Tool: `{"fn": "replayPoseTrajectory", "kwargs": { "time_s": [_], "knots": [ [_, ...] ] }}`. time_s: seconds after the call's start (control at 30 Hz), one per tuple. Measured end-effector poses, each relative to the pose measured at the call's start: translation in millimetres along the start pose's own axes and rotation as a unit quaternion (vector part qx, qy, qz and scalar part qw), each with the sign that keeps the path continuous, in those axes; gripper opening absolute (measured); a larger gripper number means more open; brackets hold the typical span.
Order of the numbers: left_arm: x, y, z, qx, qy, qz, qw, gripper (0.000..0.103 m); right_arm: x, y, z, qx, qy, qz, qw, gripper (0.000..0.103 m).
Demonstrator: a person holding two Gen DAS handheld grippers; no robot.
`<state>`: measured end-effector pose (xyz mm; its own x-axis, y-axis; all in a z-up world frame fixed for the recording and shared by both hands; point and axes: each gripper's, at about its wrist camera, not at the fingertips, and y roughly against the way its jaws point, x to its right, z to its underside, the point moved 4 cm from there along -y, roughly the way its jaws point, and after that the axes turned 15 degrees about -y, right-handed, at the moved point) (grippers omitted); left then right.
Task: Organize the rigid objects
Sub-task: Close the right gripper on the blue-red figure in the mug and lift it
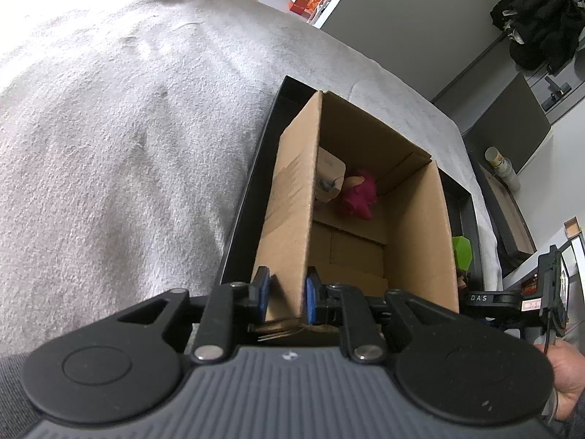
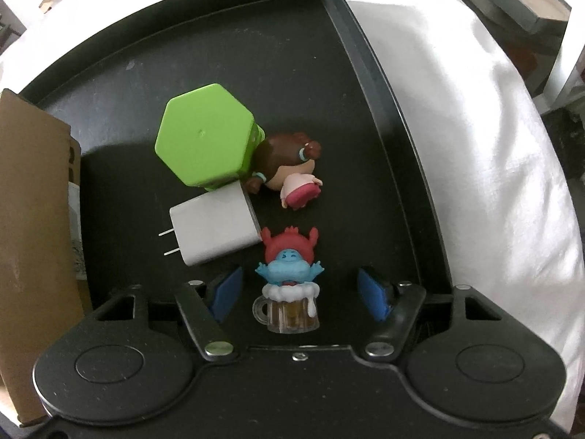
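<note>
A brown cardboard box (image 1: 416, 226) stands open-topped in a black tray (image 1: 252, 183) on a grey blanket. My left gripper (image 1: 287, 292) is shut on the box's near left wall, one blue pad on each side. Inside the box lie a magenta toy (image 1: 358, 195) and a small cardboard tag (image 1: 329, 179). In the right wrist view, my right gripper (image 2: 300, 292) points down at the tray (image 2: 256, 55), open. A blue figure in a beer mug (image 2: 289, 289) stands between its pads, untouched. Beyond it are a white charger (image 2: 215, 230), a green hexagonal box (image 2: 204, 139) and a brown-haired doll (image 2: 289, 168).
The cardboard box's side (image 2: 33, 237) rises at the left of the tray in the right wrist view. White bedding (image 2: 493, 183) lies to the tray's right. A person's hand (image 1: 566, 373) shows at the lower right of the left wrist view.
</note>
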<state>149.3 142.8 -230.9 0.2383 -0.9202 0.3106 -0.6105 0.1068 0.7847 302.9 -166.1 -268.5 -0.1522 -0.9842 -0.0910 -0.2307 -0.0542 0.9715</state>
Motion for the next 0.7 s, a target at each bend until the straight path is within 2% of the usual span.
{"fn": "replayPoseTrajectory", "kwargs": {
  "time_s": [0.13,0.2,0.37,0.7],
  "knots": [
    [1,0,-1,-0.001,-0.003,0.001,1.0,0.018,0,-2,6,0.003,0.001,-0.002,1.0,0.062],
    [0,0,-1,-0.003,-0.001,0.002,1.0,0.018,0,0,9,0.006,0.002,-0.002,1.0,0.051],
    [0,-1,-2,-0.006,0.002,0.0,1.0,0.018,4,2,11,0.011,0.0,-0.001,1.0,0.039],
    [0,-3,-1,-0.008,-0.003,-0.001,1.0,0.018,13,9,7,0.011,-0.007,-0.019,1.0,0.038]
  ]
}}
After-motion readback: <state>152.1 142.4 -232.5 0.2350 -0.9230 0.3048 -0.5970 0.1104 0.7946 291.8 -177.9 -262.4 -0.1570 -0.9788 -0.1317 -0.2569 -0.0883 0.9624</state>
